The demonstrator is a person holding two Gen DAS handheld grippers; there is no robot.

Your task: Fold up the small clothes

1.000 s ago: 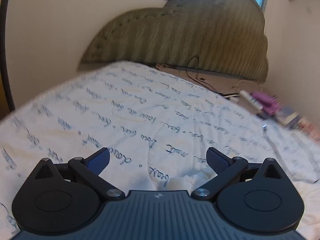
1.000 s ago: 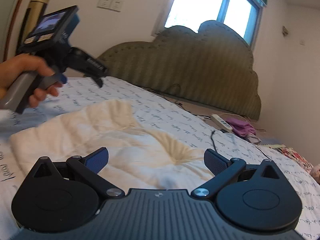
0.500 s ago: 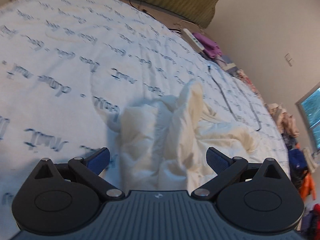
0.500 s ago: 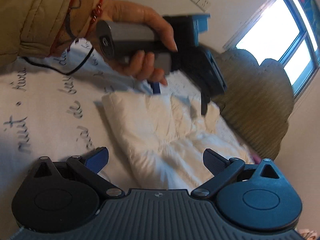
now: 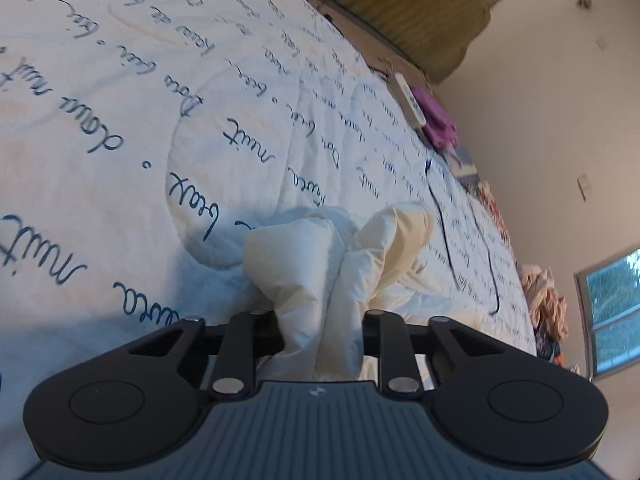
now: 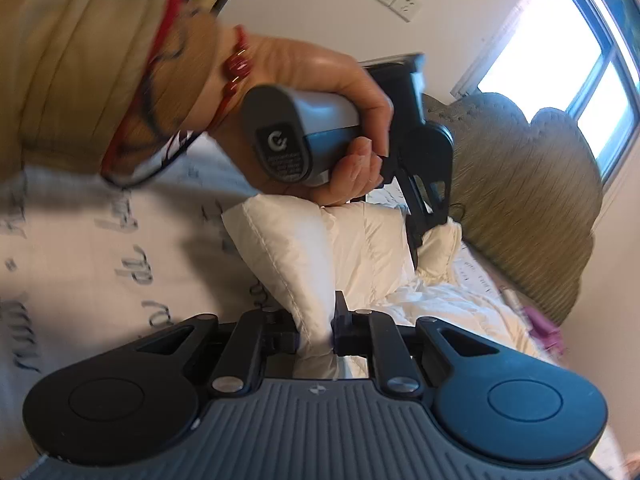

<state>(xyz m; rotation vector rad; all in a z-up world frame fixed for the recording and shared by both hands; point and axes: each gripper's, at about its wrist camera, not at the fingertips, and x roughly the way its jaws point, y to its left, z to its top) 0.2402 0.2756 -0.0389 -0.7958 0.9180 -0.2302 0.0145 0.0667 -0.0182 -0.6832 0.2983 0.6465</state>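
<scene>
Your left gripper (image 5: 322,336) and right gripper (image 6: 316,332), wide before, now pinch the garment (image 5: 320,264), apparently lifted off the bed (image 5: 120,120).

The left gripper (image 5: 322,334) clamps a bunched fold of a cream quilted garment (image 5: 344,264) above a white bedspread (image 5: 120,128) printed with blue script. Beyond it, two dark cords (image 5: 444,232) trail across the bed toward what appears to be a white remote (image 5: 408,100) beside purple cloth (image 5: 438,120).

garment (image 5: 320,264): cream quilted | bedspread (image 5: 120,120): white, blue script | headboard (image 6: 520,200): olive ribbed | bracelet (image 6: 236,68): red
</scene>
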